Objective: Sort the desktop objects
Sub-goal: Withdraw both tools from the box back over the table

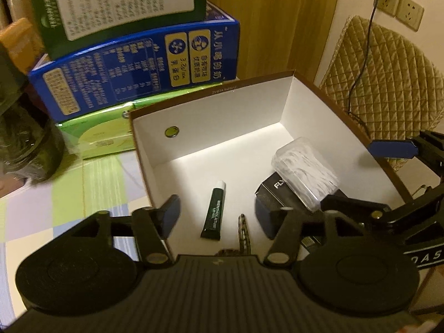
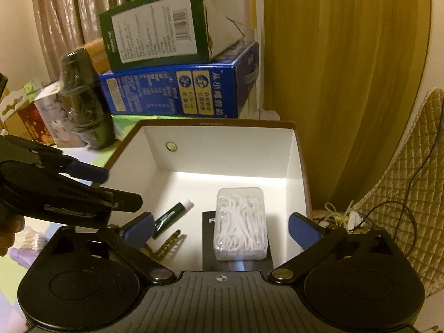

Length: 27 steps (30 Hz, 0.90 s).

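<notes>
Both tools [image 1: 219, 216] [image 2: 222, 229] spread, gripping nothing; black box [image 2: 208, 238] half hidden under floss case [image 2: 240, 224].

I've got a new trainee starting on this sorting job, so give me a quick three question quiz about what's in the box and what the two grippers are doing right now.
1. True or false: the clear case of floss picks rests on top of the black box.
2. Which lies left of the black box, as the right wrist view shows it: A) a spoon, B) the green tube, C) a phone?
3. Is anything between the fingers of the left gripper or the right gripper?

Key: 1 true. 2 B. 3 No; both stand open over the white box, gripping nothing.
</notes>
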{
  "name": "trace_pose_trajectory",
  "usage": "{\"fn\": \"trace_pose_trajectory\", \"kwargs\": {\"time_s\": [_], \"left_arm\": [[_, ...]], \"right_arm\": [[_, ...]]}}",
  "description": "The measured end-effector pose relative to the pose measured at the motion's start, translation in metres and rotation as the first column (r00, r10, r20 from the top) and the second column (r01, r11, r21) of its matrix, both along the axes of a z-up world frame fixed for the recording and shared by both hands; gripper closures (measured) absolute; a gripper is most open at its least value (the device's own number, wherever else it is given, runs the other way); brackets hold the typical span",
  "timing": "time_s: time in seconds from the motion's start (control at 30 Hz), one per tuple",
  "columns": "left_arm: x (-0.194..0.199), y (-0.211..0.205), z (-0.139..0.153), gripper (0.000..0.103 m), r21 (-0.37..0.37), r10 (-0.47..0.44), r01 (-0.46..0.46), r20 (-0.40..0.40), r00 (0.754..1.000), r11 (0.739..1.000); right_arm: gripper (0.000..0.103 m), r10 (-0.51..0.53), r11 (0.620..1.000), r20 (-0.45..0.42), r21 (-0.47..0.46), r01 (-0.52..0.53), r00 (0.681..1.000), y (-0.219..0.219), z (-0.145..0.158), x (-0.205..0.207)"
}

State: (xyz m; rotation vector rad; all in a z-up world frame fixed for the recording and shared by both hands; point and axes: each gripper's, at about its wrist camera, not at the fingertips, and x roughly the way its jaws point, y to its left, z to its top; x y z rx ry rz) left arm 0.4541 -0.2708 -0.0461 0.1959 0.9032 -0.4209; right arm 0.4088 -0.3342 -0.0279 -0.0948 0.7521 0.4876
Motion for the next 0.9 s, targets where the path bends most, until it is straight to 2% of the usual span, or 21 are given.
{"fn": "trace_pose_trajectory", "kwargs": {"time_s": [0.13, 0.23, 0.4, 0.67, 0.9], "left_arm": [[-0.018, 0.012, 0.013, 0.038, -0.021, 0.015, -0.014, 0.019, 1.000, 1.000], [-0.031, 0.020, 0.021, 0.033, -0.035, 0.027, -0.026, 0.019, 0.999, 0.999], [-0.059, 0.031, 0.031, 0.028, -0.028, 0.034, -0.033, 0.029, 0.999, 0.999], [-0.098, 0.053, 0.043, 0.026, -0.039, 0.062, -0.061, 0.043, 0.997, 0.997], [-0.131, 0.078, 0.046, 0.023, -0.034, 0.088, -0.087, 0.023, 0.996, 0.996]], "right_arm": [[0.002, -0.019, 1.000, -0.007, 0.019, 0.019, 1.000, -0.003, 0.007, -0.015], [0.002, -0.034, 0.999, -0.011, 0.024, 0.034, 0.999, -0.005, 0.013, -0.027], [0.002, -0.047, 0.998, -0.013, 0.036, 0.047, 0.999, -0.006, 0.022, -0.051], [0.002, -0.059, 0.996, -0.011, 0.060, 0.060, 0.998, -0.003, 0.033, -0.090], [0.002, -0.061, 0.995, -0.015, 0.072, 0.062, 0.998, 0.010, 0.039, -0.126]]}}
